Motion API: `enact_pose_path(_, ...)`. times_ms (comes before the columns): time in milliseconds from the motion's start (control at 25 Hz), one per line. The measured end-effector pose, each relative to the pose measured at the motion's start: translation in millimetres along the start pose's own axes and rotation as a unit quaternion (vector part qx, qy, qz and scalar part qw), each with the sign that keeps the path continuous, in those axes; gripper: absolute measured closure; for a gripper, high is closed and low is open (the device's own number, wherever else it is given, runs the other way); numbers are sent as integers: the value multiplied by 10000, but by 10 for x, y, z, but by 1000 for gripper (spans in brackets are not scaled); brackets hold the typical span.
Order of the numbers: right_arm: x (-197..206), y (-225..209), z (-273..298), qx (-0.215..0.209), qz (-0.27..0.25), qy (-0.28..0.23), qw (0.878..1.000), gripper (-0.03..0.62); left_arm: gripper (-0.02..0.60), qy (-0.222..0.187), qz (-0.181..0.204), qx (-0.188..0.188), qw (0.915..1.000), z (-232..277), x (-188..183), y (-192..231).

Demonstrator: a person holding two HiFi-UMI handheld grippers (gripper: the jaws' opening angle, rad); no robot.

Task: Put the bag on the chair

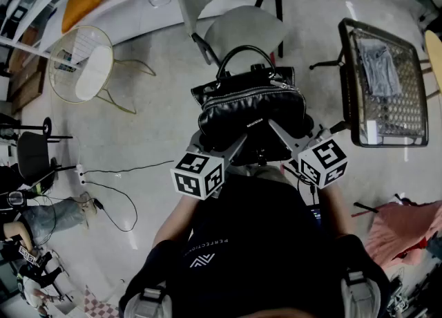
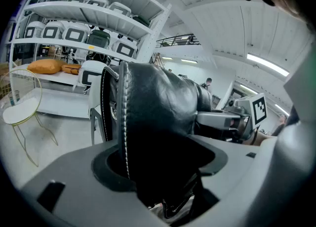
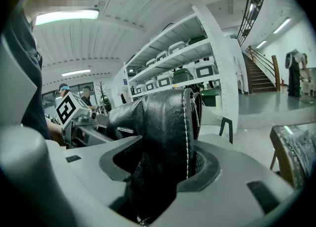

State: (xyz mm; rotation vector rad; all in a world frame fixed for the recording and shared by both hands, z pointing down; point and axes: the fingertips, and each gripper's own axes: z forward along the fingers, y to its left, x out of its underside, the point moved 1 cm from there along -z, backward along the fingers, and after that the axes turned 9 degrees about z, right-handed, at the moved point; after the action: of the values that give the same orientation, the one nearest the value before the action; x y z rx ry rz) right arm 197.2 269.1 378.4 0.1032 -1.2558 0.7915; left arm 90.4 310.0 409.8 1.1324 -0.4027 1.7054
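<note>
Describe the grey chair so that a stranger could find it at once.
Find the black bag in the middle of the head view. Just beyond its handle stands the grey chair. Its seat is solid grey, unlike the wire chair at left and the mesh chair at right.

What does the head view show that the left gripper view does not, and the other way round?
Only the head view: the dark wire-mesh chair holding grey cloth. Only the left gripper view: the white ceiling with its long light strip. Both: the black leather bag, gripped at its ends by the left gripper and the right gripper, plus the round wire chair with a white seat pad.
</note>
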Motion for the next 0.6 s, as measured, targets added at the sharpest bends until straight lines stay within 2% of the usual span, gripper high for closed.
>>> enact_pose_path(200,43,303,29,155,14,2,9999,367,261,-25,43,169,9998,-263,83,84)
enact_pose_path(320,63,462,129,397,50,-80,9992,368,262,-41,182,336,9993,-374,117,242)
enact_pose_path(600,226,1213,386,1047,651,-355,9917,368,264,242,686,947,9928,-994,274,669)
